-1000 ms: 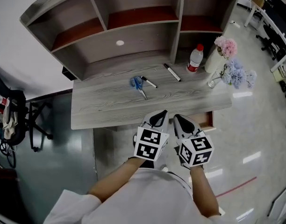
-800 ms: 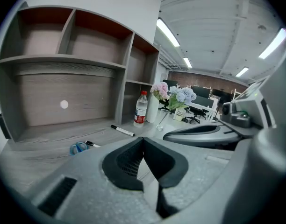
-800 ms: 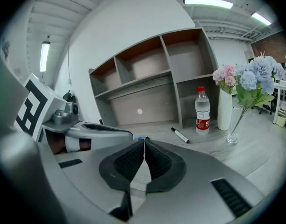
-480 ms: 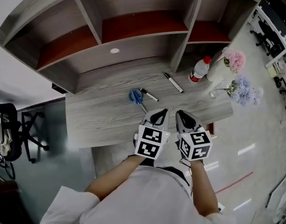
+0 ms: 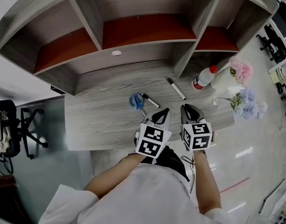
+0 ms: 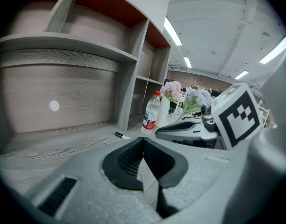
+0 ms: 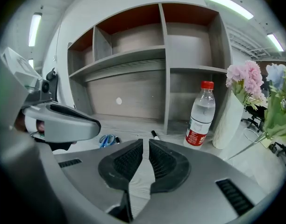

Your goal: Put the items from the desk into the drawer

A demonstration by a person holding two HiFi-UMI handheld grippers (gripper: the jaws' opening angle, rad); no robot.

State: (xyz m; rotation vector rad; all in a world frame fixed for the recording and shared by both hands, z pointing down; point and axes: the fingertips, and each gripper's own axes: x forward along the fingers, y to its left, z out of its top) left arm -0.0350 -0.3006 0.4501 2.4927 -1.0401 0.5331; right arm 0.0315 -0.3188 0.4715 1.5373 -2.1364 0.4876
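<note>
On the grey wooden desk (image 5: 96, 120) lie blue-handled scissors (image 5: 137, 100) (image 7: 106, 140), a black-and-white marker (image 5: 150, 100) right beside them, and a second marker (image 5: 176, 88) (image 6: 120, 135) (image 7: 154, 135) further right. Both grippers hover side by side over the desk's front edge. My left gripper (image 5: 164, 112) (image 6: 143, 141) is shut and empty, just in front of the scissors and the near marker. Close to its right, my right gripper (image 5: 187, 108) (image 7: 146, 143) is also shut with nothing in it. The drawer is hidden below the grippers.
A clear bottle with a red cap (image 5: 204, 78) (image 7: 199, 115) (image 6: 151, 111) stands at the desk's back right. Beside it are a white vase (image 5: 225, 82) (image 7: 229, 120) with pink and blue flowers (image 5: 243, 71). A hutch of open shelves (image 5: 133, 31) rises behind the desk.
Both grippers have moved forward from in front of the desk to over its front edge, closer to the scissors and markers. The partly open drawer seen earlier is now covered.
</note>
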